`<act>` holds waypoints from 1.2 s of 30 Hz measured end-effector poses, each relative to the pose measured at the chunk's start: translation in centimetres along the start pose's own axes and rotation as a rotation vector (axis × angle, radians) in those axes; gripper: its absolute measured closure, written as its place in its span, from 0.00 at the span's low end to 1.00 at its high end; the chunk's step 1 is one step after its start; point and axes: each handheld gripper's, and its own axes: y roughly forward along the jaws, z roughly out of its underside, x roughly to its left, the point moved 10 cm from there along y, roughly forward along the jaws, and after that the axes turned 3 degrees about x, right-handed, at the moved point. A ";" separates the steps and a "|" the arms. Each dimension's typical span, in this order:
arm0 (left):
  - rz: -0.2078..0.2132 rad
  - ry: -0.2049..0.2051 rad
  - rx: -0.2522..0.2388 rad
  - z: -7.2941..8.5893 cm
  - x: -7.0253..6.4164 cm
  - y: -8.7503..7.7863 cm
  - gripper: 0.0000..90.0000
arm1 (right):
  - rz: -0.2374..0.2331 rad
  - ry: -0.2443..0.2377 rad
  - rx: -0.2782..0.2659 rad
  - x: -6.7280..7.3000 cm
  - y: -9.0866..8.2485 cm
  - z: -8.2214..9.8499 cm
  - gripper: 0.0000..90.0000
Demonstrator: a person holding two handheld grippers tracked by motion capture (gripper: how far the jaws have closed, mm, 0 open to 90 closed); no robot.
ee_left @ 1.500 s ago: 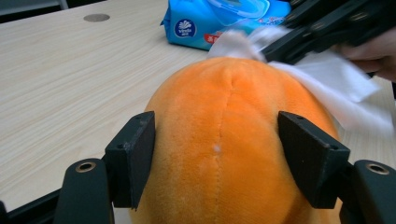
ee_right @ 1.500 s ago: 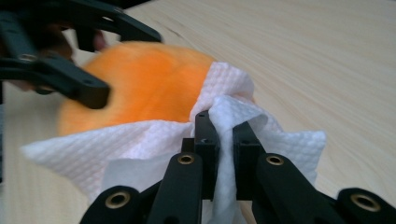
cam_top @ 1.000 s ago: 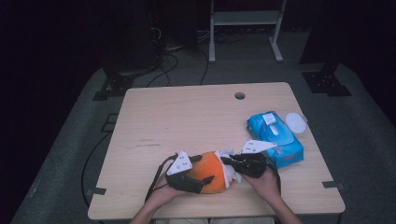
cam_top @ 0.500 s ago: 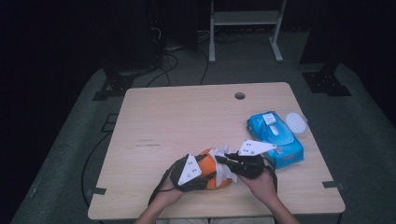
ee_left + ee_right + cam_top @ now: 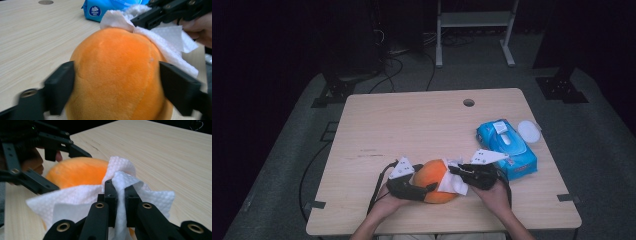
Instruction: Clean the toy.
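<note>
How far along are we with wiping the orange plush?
Done: a white wipe is out of the blue pack and pinched in the right gripper. In hand: the left gripper, jaws just reopening, brackets the orange plush while the wipe lies on it. Left: wiping the rest.

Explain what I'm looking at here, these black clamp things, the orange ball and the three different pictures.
A person sits at a wooden table and holds a hand-held tool with two black jaws in each hand; no robot arm is involved. One picture looks down from above. The other two come from small cameras riding on each tool, looking along its jaws.

The left gripper has its jaws on either side of an orange plush ball, pressing its sides; they have just been opening wider. The right gripper is shut on a white wipe that lies against the ball, which looks like wiping.

Also on the table, to the right, are a blue pack of wipes and a small white round lid beside it.
</note>
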 end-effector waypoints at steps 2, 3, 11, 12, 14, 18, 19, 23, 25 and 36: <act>-0.019 0.052 -0.008 -0.2 -0.6 0.2 0.30 | -0.021 -0.012 -0.018 0.9 0.0 -0.5 0.93; -0.030 0.087 -0.007 -0.2 -1.0 0.3 0.32 | -0.042 -0.023 -0.029 1.6 0.0 -0.9 0.93; -0.057 0.129 -0.005 -0.2 -1.3 0.2 0.35 | -0.023 -0.039 0.002 1.3 0.2 -0.5 0.93; -0.057 0.129 -0.006 -0.2 -1.2 0.3 0.35 | -0.008 -0.036 0.009 0.7 0.2 -0.2 0.93; -0.053 0.123 -0.009 -0.2 -1.2 0.3 0.34 | 0.004 -0.019 0.018 -0.1 0.1 0.2 0.93; -0.054 0.123 -0.009 -0.1 -1.1 0.4 0.32 | 0.006 -0.020 0.013 0.4 -0.2 -0.1 0.93; -0.055 0.124 -0.010 -0.2 -1.2 0.4 0.31 | -0.009 -0.033 0.005 1.0 -0.2 -0.4 0.93; -0.055 0.135 -0.015 -0.3 -1.3 0.6 0.28 | -0.054 -0.126 0.000 3.8 0.2 -1.3 0.93; -0.029 0.108 -0.030 -0.4 -1.1 0.4 0.24 | -0.064 -0.106 0.009 3.5 0.3 -1.1 0.93; -0.032 0.043 -0.038 -0.6 -0.4 0.0 0.35 | -0.028 -0.072 -0.006 2.0 0.0 -0.8 0.93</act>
